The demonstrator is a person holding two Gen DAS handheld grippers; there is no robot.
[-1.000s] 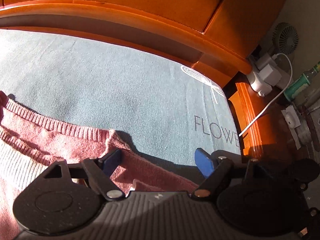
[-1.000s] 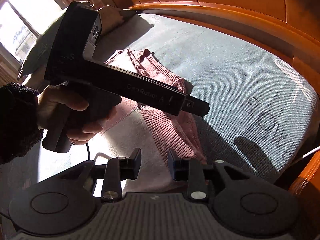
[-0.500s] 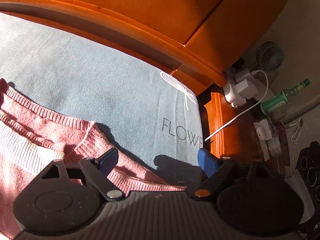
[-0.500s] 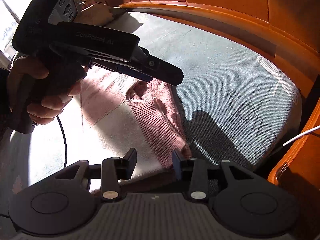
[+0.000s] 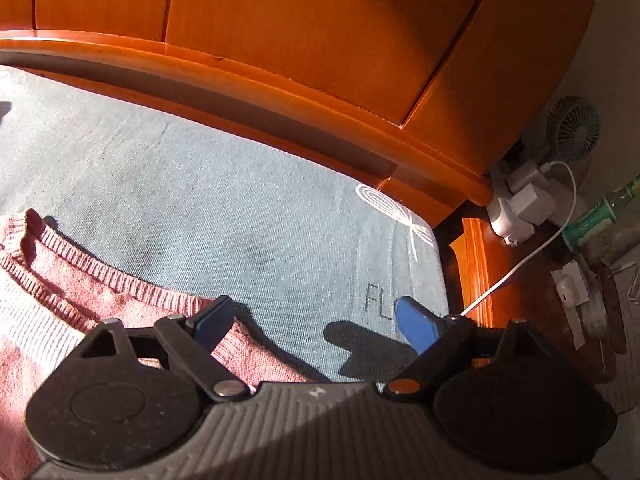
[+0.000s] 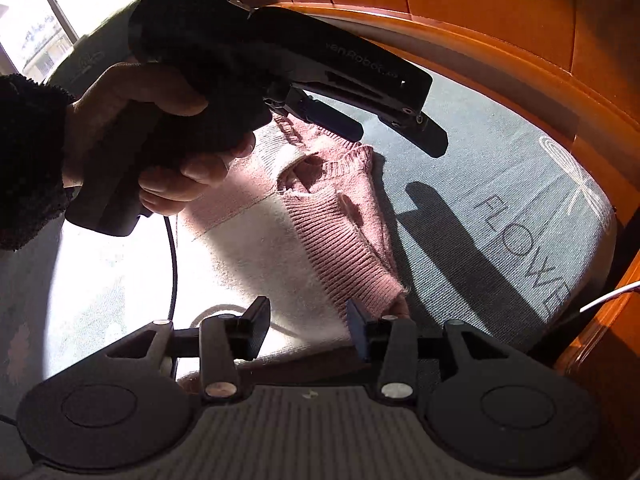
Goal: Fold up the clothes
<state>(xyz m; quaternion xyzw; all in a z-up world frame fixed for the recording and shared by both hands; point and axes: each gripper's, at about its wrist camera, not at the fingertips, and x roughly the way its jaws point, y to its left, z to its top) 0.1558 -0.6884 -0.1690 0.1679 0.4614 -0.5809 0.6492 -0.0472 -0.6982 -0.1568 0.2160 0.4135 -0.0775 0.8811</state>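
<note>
Right wrist view: pink knit sweater [image 6: 320,216] lying on the bed's grey-blue cover [image 6: 460,184], folded, ribbed hem edge running down toward the lower middle, pale panel in strong sun to its left.
Sweater in left wrist view: ribbed pink edge [image 5: 100,280] at lower left, flat on the cover [image 5: 200,200], partly under the left-hand jaw.
Change since a second ago: left gripper higher over the garment, more of the sweater uncovered beneath it in the right wrist view; collar end more bunched; right jaws wider than before.
Right gripper [image 6: 308,328]: jaws opening, parted, nothing pinched; sweater hem just past the right-hand jaw.
Left gripper [image 5: 316,320]: jaws spread wide, empty, blue pads lit; seen from the right wrist view [image 6: 400,128] hanging above the sweater, gripped by a hand [image 6: 152,136] in a dark fuzzy sleeve [image 6: 28,160].
Writing: "FLOWE" [image 6: 524,244] printed on the cover beside a white line-drawn motif; only "FL" [image 5: 376,306] readable from the left; "enRobot" on the left gripper's body.
Surroundings: orange wooden headboard [image 5: 280,40]; nightstand with white chargers [image 5: 524,200], cable, small fan [image 5: 572,128], green bottle [image 5: 596,216].
</note>
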